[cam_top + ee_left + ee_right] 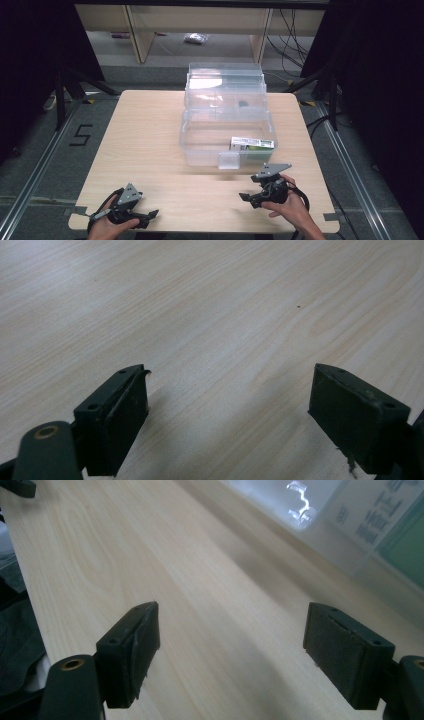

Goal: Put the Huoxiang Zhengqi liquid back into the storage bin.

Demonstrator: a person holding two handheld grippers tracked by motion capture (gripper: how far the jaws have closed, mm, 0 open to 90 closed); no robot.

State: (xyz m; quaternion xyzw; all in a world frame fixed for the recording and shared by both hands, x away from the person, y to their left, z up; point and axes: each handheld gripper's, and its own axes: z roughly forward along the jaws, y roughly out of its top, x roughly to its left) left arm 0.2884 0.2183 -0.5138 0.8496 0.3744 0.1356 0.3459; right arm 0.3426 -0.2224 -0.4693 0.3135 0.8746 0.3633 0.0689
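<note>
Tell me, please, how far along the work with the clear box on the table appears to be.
It looks barely begun. Done: the clear box stands open, lid up, with a small carton lying inside. In hand: nothing; the left gripper and right gripper rest open near the table's front edge. Whatever remains is untouched; no task is evident.

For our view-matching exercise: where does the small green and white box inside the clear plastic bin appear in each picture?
High view: the green and white box lies in the clear bin, near its front right corner.
Left gripper view: not in it.
Right gripper view: top right corner, blurred print and green behind the bin wall.
Shared landmark: the light wooden table.
</note>
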